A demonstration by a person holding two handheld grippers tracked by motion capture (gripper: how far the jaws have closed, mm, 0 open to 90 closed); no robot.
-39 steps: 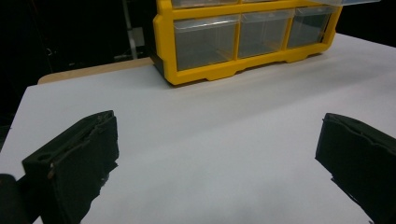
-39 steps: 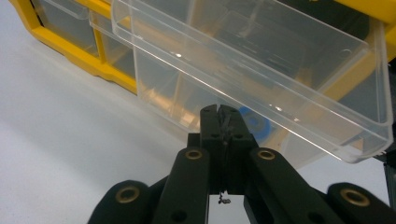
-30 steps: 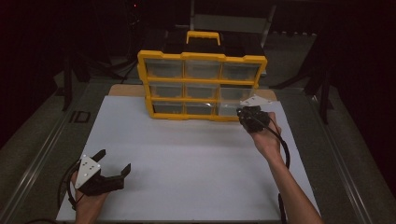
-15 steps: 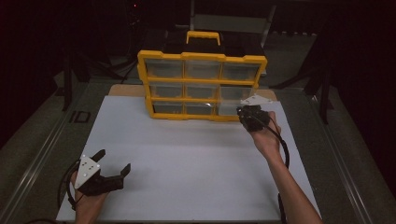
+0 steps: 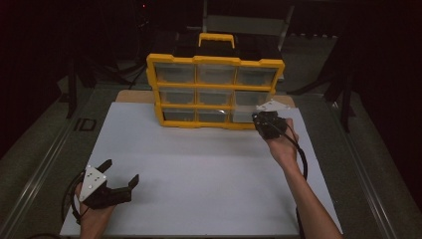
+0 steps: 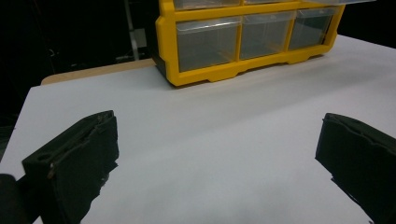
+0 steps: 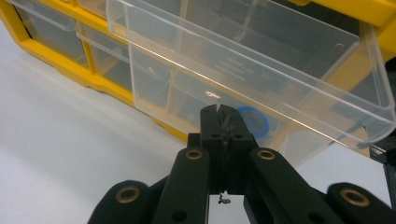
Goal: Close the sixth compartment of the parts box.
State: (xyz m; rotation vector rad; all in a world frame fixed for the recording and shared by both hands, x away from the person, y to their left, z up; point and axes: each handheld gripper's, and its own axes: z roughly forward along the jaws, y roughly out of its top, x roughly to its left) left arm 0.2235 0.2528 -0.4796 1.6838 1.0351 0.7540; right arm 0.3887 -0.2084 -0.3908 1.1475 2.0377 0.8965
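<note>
black hand-held gripper (image 7: 223, 114) with brass rivets; grey three-cornered plate (image 5: 92, 178); black cable (image 5: 300, 159); bare forearms

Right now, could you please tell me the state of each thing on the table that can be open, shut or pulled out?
Organizer cabinet: upright at the far side of the white board.
Bottom-right drawer: pulled out, clear, with a blue round thing seen behind its wall.
Other drawers: pushed in.
Left tongs: open, nothing between the jaws.
Right tongs: shut, tips at the pulled-out drawer's front.
</note>
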